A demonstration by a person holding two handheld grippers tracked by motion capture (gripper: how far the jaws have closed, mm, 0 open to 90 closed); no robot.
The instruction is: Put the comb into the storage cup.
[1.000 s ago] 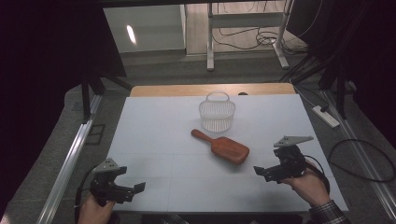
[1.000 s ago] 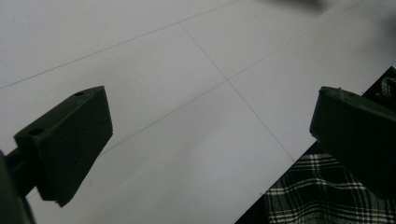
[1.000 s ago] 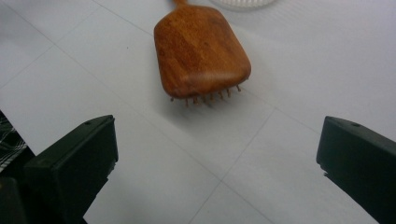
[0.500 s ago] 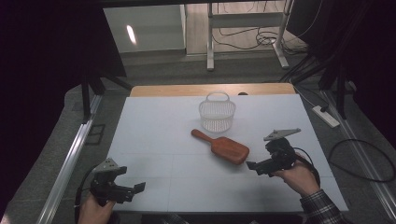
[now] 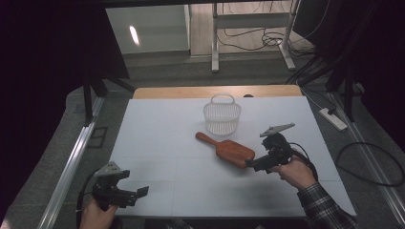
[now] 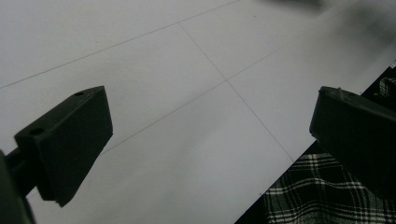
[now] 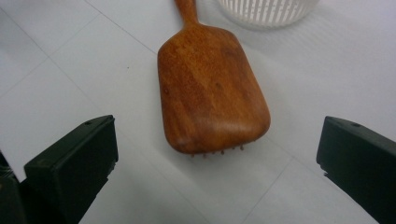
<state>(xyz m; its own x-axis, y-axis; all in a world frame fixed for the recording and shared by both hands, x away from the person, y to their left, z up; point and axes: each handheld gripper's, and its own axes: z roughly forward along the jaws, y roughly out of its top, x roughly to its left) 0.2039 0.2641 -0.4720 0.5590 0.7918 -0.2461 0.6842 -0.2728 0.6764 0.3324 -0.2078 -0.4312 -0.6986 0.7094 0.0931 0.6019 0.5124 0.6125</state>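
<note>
Right gripper [image 5: 249,163] is sitting just at the wide end of the wooden hairbrush [image 5: 226,149], with its jaws spread wide apart and nothing between them yet. Seen along those jaws in the right gripper view, the hairbrush [image 7: 210,93] is lying bristles down on the white table [image 5: 157,143], its broad back facing up and its rounded end pointing between the two jaws, so the approach looks lined up to close across the head from either side. The handle is pointing away toward the white basket [image 5: 222,114], which is standing upright just beyond the brush, close to it but not touching. That layout suggests the basket is where the brush is meant to go, and gripping the head would leave the handle free to tip in first.

Left gripper [image 5: 136,193] is waiting at the near left corner of the table, well apart from the brush, its jaws likewise open over bare tabletop, probably keeping out of the way.
</note>
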